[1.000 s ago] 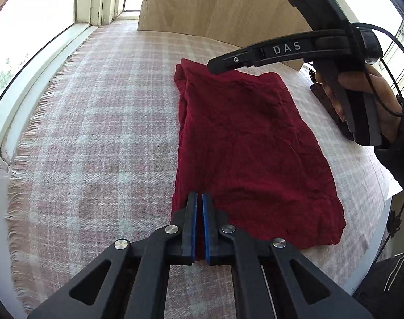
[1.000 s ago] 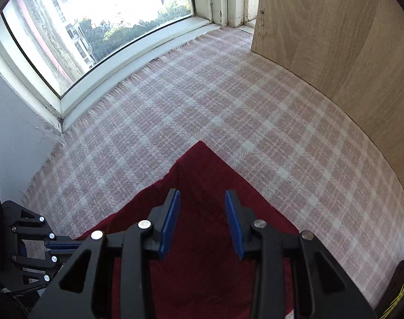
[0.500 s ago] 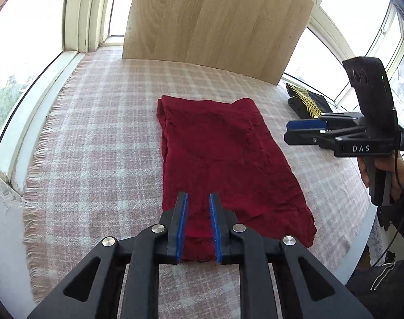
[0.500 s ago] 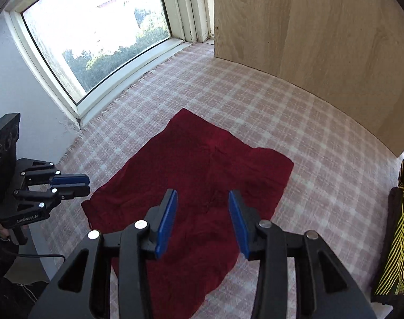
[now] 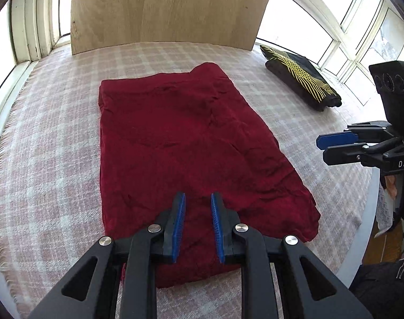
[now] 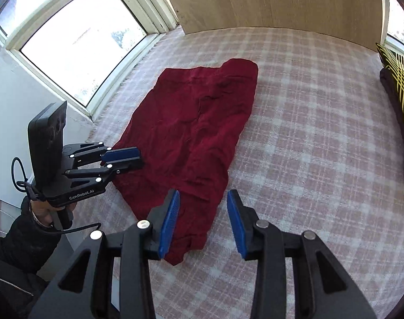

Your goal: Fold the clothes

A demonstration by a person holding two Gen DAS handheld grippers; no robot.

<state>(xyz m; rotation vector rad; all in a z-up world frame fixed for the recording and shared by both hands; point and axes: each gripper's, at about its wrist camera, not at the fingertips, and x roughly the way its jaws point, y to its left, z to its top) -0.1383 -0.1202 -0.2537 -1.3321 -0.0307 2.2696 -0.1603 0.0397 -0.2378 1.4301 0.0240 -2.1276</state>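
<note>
A dark red garment [image 5: 186, 154] lies folded into a long rectangle on the pink checked tablecloth [image 5: 50, 143]; it also shows in the right wrist view [image 6: 196, 138]. My left gripper [image 5: 198, 202] is open and empty, raised above the garment's near edge. It also shows in the right wrist view [image 6: 122, 158] at the garment's left edge. My right gripper [image 6: 203, 200] is open and empty, above the garment's near right corner. It shows in the left wrist view [image 5: 321, 147], off the garment's right side near the table edge.
A folded black garment with yellow lines [image 5: 300, 79] lies at the far right of the table. A wooden board [image 5: 170, 8] stands upright at the back. Windows run along the left and right. The table's front edge [image 5: 361, 239] is at the right.
My left gripper opened, let go of the red garment's near edge and lifted back. My right gripper pulled away from over the garment toward its right side.
</note>
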